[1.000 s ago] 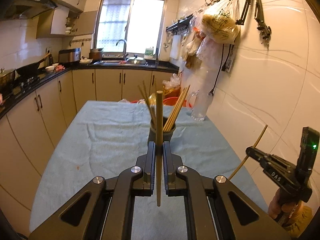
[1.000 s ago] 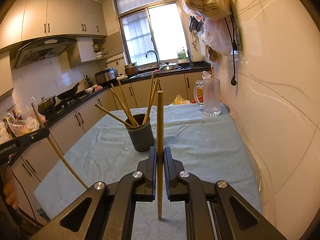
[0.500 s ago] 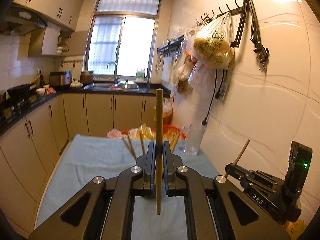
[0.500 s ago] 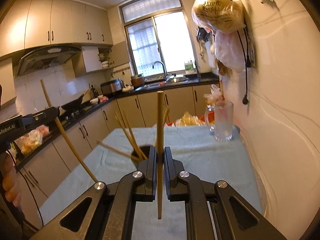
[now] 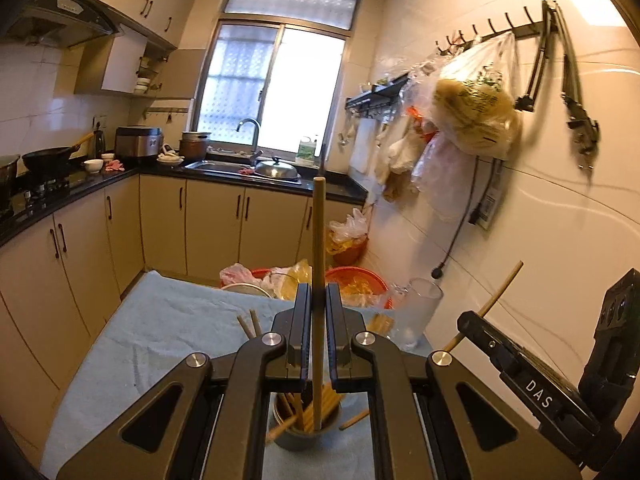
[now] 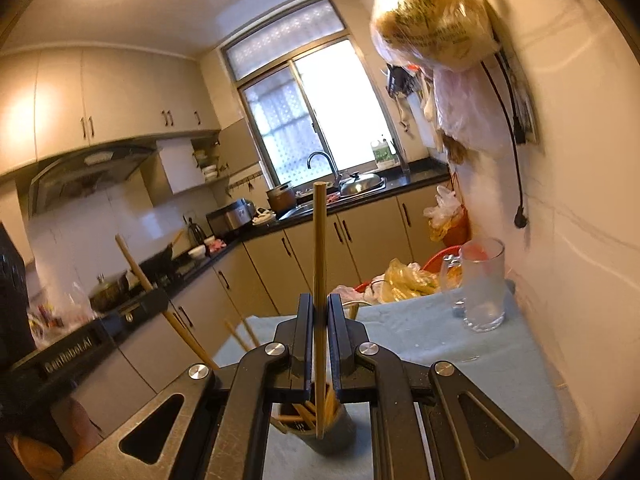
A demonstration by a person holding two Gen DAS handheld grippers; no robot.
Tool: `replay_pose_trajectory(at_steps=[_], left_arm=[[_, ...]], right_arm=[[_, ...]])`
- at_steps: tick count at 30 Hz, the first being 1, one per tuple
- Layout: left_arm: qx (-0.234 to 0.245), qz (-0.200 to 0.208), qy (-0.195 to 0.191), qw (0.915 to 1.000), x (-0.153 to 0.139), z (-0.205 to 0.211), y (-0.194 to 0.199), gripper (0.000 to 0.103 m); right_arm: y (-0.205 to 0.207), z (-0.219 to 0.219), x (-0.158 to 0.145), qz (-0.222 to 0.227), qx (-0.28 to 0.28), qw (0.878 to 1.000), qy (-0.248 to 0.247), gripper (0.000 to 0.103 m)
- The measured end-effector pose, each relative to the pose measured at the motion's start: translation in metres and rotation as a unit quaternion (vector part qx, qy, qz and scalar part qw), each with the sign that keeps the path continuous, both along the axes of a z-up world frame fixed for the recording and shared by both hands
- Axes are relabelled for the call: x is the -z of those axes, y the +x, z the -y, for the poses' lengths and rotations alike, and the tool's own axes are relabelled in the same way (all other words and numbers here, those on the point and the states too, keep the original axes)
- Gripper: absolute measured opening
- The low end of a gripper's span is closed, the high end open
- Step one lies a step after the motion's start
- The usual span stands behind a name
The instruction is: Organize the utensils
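Above the holder (image 5: 306,426): my two chopsticks, upright.
Left tongs (image 5: 318,332): clamped on plain tan chopstick (image 5: 319,248).
Right tongs (image 6: 319,332): pinching matching chopstick (image 6: 319,248).
Holder: dark, chopstick-filled.

Holder (image 5: 306,432) mostly hidden behind left tool (image 5: 318,332) frame; only rim and part of wall visible. Chopstick tips inside holder (image 6: 332,436) concealed by its wall. Hanging bag (image 6: 436,20) and wall fittings motion-blurred in right view. Lettering on bag (image 5: 476,116) illegible. Right tool (image 5: 532,384) cut off at frame edge.
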State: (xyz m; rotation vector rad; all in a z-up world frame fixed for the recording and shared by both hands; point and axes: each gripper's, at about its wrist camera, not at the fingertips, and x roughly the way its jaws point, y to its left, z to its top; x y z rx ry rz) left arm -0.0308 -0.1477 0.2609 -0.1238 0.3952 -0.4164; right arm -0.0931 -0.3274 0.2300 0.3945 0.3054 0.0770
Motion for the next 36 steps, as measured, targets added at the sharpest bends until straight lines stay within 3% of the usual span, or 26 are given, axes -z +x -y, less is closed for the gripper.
replay_pose_trajectory(at_steps=[11, 17, 22, 26, 36], left_arm=[[0.0, -0.04, 0.026, 0.9989, 0.036, 0.017, 0.035, 0.006], [-0.003, -0.053, 0.023, 0.9983, 0.041, 0.015, 0.037, 0.008], [-0.005, -0.047, 0.011, 0.9988, 0.036, 0.008, 0.025, 0.038], [-0.001, -0.038, 0.006, 0.9993, 0.03, 0.002, 0.009, 0.04], [-0.012, -0.016, 0.015, 0.9997, 0.022, -0.015, -0.035, 0.059]], right_arm=[[0.044, -0.01, 0.043, -0.048, -0.025, 0.999, 0.0, 0.008], [0.053, -0.012, 0.059, -0.069, -0.031, 0.997, 0.003, 0.008], [0.053, -0.011, 0.061, -0.073, -0.032, 0.997, 0.006, 0.011], [0.048, -0.009, 0.059, -0.07, -0.026, 0.997, 0.006, 0.021], [0.013, -0.007, 0.041, -0.059, -0.006, 0.998, 0.002, 0.034]])
